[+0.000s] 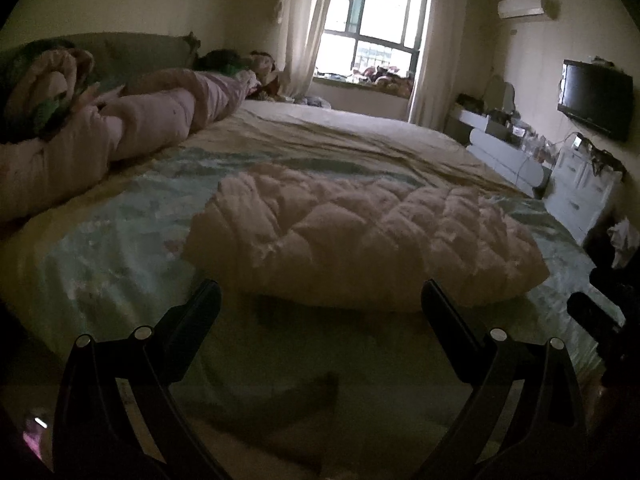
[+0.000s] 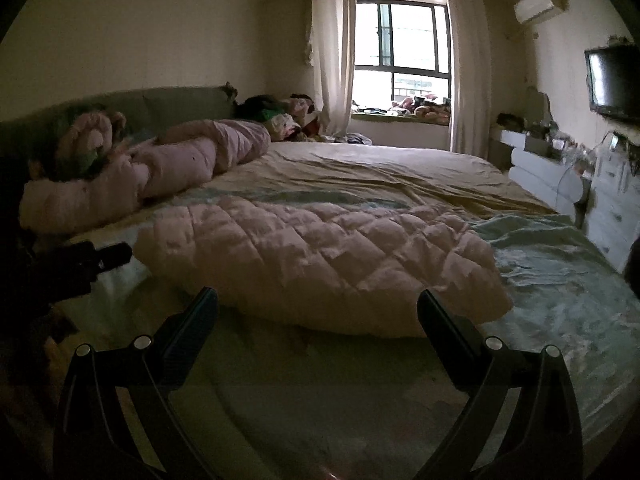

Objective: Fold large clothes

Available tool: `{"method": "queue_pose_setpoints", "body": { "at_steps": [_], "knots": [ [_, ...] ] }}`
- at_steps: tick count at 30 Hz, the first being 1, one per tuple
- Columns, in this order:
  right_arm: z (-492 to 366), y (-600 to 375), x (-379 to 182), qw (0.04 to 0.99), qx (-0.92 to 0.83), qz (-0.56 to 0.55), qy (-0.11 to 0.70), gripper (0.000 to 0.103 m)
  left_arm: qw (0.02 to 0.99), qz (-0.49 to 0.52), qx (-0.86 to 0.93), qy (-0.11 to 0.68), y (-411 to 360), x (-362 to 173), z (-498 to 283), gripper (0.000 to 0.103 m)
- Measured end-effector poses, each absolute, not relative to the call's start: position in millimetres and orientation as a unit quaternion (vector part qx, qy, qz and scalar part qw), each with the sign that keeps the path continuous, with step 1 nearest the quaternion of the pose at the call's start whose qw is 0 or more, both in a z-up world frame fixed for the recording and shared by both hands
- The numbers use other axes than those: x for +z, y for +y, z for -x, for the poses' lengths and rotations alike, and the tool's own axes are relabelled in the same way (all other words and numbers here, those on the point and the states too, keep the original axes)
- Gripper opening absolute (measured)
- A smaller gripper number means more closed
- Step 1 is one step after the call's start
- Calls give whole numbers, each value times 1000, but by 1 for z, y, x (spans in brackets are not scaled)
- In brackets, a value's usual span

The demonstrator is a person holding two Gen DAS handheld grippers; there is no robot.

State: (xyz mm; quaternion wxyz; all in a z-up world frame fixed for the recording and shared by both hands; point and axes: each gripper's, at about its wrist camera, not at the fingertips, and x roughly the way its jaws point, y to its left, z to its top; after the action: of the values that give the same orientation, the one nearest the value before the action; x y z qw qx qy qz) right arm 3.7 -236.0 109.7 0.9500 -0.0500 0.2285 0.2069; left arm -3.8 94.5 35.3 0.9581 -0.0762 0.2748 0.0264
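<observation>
My left gripper (image 1: 320, 300) and right gripper (image 2: 318, 308) both hover with jaws spread wide, empty, just short of the near edge of the pink quilted coat (image 1: 360, 232). The coat lies folded in a puffy bundle on the pale green bedsheet (image 1: 100, 248), mid-bed. A rolled pink duvet (image 2: 168, 168) lies by the headboard, well apart.

The quilted garment (image 1: 360, 236) is pale pink, stitched in a diamond pattern. The bed sheet (image 1: 112, 248) beneath it is pale green with a faint mottled print, turning cream beyond the garment. Left of the garment, the rolled duvet (image 2: 160, 168) is pink. Behind the duvet, the headboard (image 2: 184, 108) is dull green. Both grippers' fingers (image 1: 192, 320) are black.
</observation>
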Motion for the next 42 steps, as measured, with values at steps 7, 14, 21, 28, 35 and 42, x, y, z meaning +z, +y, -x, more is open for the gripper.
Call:
{"method": "queue_pose_setpoints", "body": {
  "at_steps": [7, 14, 21, 28, 35, 42],
  "knots": [
    [-15, -232, 95, 943, 202, 46, 262, 99, 953, 77, 30, 291, 92, 24, 5, 94],
    [-20, -232, 90, 939, 203, 40, 276, 99, 953, 68, 37, 293, 90, 25, 3, 94],
    [-21, -234, 89, 940, 200, 37, 274, 99, 954, 65, 39, 290, 90, 25, 5, 94],
    [-21, -234, 88, 940, 200, 38, 273, 99, 954, 65, 40, 291, 91, 26, 5, 94],
    [-21, -234, 88, 941, 198, 39, 273, 99, 954, 66, 45, 290, 91, 27, 9, 94],
    [-21, -235, 88, 941, 196, 41, 274, 99, 954, 67, 47, 290, 92, 28, 10, 94]
  ]
}}
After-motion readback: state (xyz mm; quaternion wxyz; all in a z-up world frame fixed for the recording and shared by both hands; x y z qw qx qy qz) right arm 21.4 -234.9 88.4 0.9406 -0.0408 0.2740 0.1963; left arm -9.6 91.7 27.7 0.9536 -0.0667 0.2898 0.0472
